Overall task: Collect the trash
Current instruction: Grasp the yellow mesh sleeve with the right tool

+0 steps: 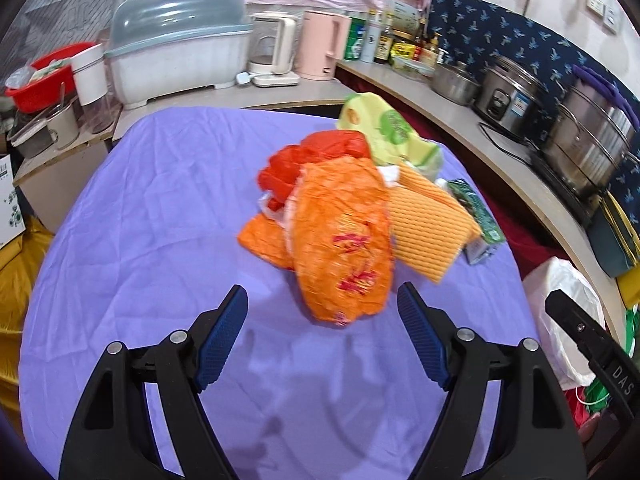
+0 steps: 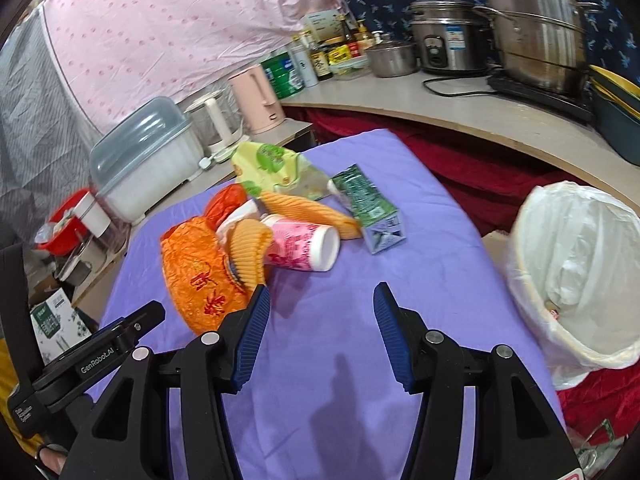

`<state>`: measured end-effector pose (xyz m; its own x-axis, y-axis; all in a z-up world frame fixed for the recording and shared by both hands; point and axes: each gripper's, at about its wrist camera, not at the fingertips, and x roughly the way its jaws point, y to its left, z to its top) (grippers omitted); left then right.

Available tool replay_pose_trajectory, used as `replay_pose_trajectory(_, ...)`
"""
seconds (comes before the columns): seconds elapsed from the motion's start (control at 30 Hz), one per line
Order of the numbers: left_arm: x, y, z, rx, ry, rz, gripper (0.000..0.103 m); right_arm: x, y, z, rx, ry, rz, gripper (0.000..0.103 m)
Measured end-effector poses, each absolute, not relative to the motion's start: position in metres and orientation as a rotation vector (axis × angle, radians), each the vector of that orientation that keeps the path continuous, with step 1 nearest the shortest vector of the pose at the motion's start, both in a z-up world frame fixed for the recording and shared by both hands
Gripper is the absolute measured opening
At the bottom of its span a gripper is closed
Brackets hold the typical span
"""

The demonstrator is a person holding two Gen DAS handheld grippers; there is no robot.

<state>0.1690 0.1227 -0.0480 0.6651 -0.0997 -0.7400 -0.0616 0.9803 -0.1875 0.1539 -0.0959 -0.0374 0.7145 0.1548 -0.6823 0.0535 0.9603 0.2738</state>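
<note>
A heap of trash lies mid-table on the purple cloth (image 1: pixel 140 220): an orange crumpled bag (image 1: pixel 344 248), a pink paper cup (image 2: pixel 300 246), a green carton (image 2: pixel 370 208) and a yellow-green wrapper (image 2: pixel 272 166). Both the left hand-held gripper (image 1: pixel 322 316) and the right hand-held gripper (image 2: pixel 322 316) hover spread and empty just before it. A white-lined trash bin (image 2: pixel 576 272) stands right of the table.

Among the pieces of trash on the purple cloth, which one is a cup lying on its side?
The pink-and-white paper cup, its white open end toward the green carton. The rest are wrappers, bags and a box.
</note>
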Motion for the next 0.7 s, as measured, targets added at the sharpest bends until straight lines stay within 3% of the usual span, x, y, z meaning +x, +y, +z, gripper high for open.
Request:
replay_pose_trajectory(0.17,0.183,0.139,-0.055,-0.225,0.854,-0.007,0.082,0.176,-0.076,-0.046,0.280,0.796,0.091,0.053)
replay_pose_trajectory(0.7,0.233,0.148,-0.083,-0.277,0.907,-0.034,0.083,0.242,-0.050,-0.076,0.314,0.842,0.123,0.053)
